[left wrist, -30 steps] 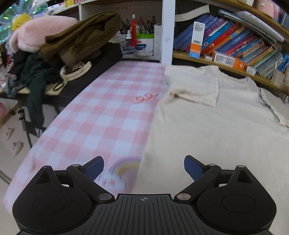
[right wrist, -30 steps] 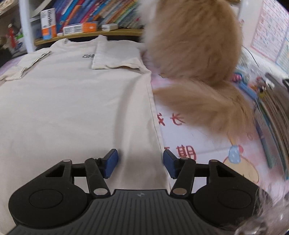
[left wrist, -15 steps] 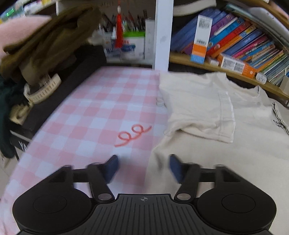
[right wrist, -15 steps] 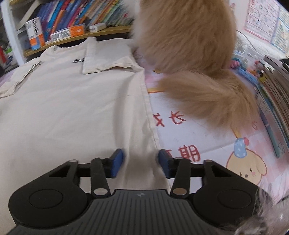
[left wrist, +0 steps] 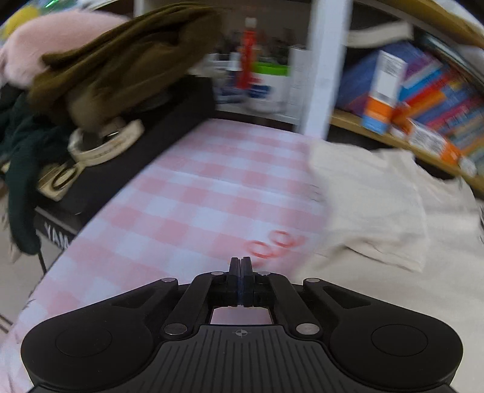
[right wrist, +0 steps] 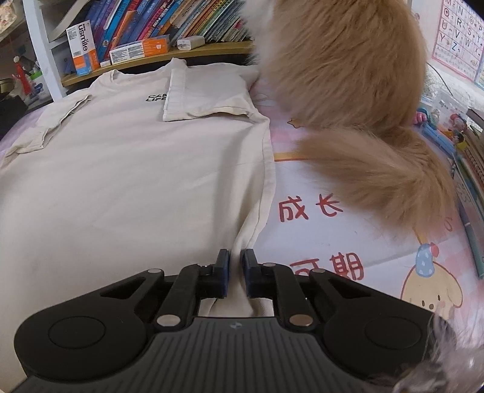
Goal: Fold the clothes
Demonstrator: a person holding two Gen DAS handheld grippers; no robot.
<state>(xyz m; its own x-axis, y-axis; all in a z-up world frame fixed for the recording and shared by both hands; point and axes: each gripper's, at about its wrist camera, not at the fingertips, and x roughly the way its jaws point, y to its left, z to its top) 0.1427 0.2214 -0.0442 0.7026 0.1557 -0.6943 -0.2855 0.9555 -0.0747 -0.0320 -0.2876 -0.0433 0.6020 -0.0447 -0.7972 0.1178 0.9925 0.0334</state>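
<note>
Shirt (right wrist: 127,181): cream, short-sleeved, spread flat on the counter (left wrist: 187,193), which carries a pink-and-white checked cover with cartoon prints and red characters. Both sleeves are folded inward over the chest; a small black print shows beside the right-hand sleeve fold.

Right gripper (right wrist: 236,266): positioned at the shirt's lower side edge. The fingers have just been closing and now stand nearly together, clamped on a gathered ridge of the shirt's side seam. The cloth rises into a narrow pleat between the blue pads and runs back under the gripper body.

Left gripper (left wrist: 241,266): positioned over bare checked cover, just beside the shirt's opposite edge. The fingers have just been closing and now meet pad to pad with no cloth visible between them. A red curled mark (left wrist: 272,245) on the cover lies just ahead of the fingertips, near the shirt's folded sleeve (left wrist: 372,211). The left-wrist view is blurred.

Surroundings: a long-haired ginger cat (right wrist: 357,78) sits on the counter just beside the shirt's right side, its tail lying across the printed cover. A shelf of books (right wrist: 169,27) runs behind the counter. A pile of dark clothes (left wrist: 115,66) lies beyond the counter's left edge.
</note>
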